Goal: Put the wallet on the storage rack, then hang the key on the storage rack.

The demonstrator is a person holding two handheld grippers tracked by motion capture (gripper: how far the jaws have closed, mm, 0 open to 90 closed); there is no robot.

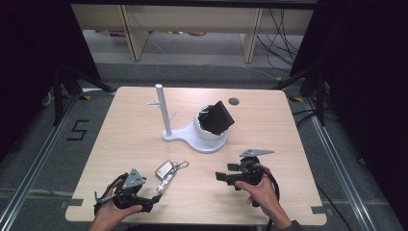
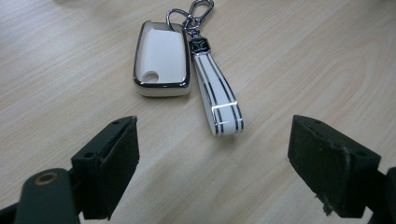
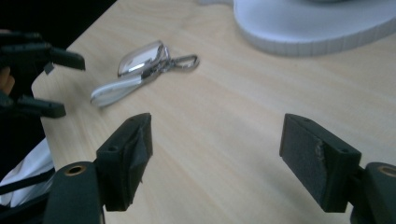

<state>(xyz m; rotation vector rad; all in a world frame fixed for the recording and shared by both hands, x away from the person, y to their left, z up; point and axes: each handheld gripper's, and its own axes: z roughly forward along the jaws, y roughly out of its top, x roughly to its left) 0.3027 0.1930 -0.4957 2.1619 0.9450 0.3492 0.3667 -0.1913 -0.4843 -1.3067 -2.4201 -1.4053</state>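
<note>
- The car key (image 1: pixel 164 169) lies flat on the table (image 1: pixel 130 130) in the lower centre-left of the high view, with its white strap (image 1: pixel 165 183) running down towards the front edge and a metal clasp (image 1: pixel 182 165) to its right.
- The left gripper (image 1: pixel 156 198) sits at the lower left of the high view, held in the person's left hand (image 1: pixel 111 211), its tips just beside the lower end of the strap.
- In the left gripper view the key (image 2: pixel 161 58) fills the upper centre, lying ahead of the jaws and apart from them; the strap (image 2: pixel 215 93) reaches down towards the gap, its looped end stopping just short of the line between the two pads.
- The left jaws stand spread wide, with bare table between them; nothing is pinched.
- The right gripper (image 1: pixel 221 176) is at the lower right of the high view in the person's right hand (image 1: pixel 262 192), pointing left towards the key and well apart from it.
- In the right gripper view the key (image 3: pixel 142 58) and strap (image 3: pixel 116 88) lie in the upper left, far beyond the left-hand jaw; the left gripper (image 3: pixel 56 84) shows at the left edge, near the strap's end.
- The right jaws are spread wide over bare wood, gripping nothing.
- A white stand (image 1: pixel 195 137) with a post sits mid-table, its cup holding a black object (image 1: pixel 217 117); its base (image 3: pixel 317 28) shows at the top of the right gripper view.
</note>
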